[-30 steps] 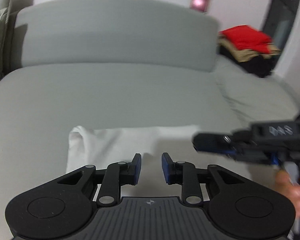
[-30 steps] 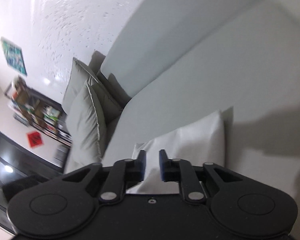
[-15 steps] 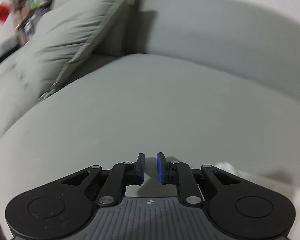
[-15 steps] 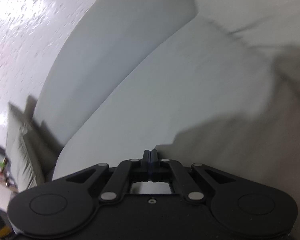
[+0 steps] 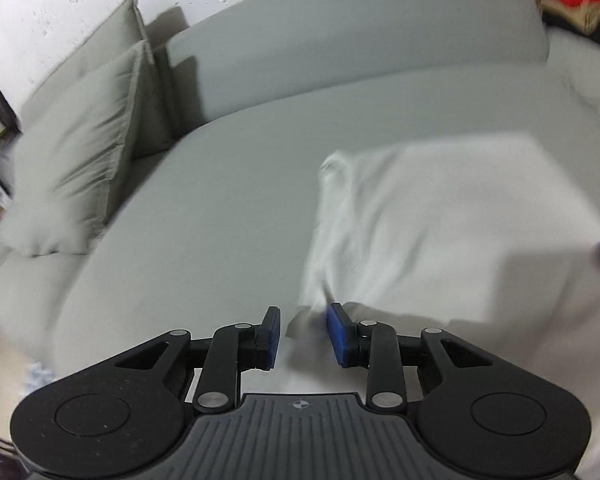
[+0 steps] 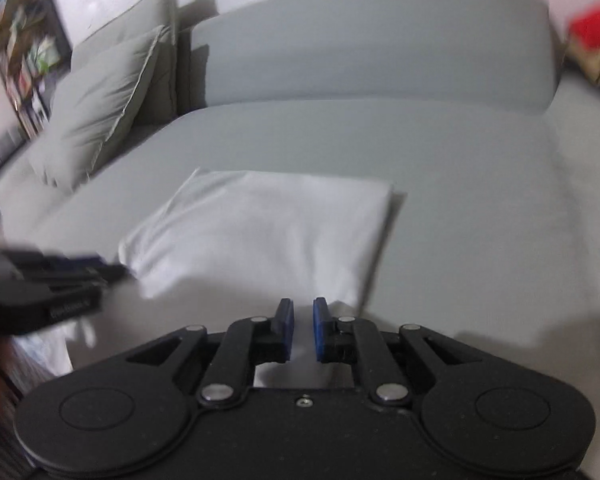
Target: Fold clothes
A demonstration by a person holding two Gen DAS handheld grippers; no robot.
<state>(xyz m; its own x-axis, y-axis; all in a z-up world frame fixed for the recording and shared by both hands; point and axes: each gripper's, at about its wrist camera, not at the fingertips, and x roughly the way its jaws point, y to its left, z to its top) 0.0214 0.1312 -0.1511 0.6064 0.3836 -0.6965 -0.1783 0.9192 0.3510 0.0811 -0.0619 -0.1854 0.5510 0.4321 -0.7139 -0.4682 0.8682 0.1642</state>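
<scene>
Both tongs (image 5: pixel 303 330) (image 6: pixel 303 328) opening, pads clear of white garment (image 6: pixel 260 232)

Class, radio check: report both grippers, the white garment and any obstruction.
Left gripper opening, empty, at folded white cloth garment's edge. Right gripper opening, empty, beside the garment. Grey sofa seat around it shows nothing in the way.

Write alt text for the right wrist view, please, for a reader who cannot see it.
A folded white garment lies on a grey sofa, just ahead of the right gripper, whose blue-padded jaws are opening with nothing gripped. The blurred left gripper enters at the garment's left edge; grey cushions lean behind it.
</scene>
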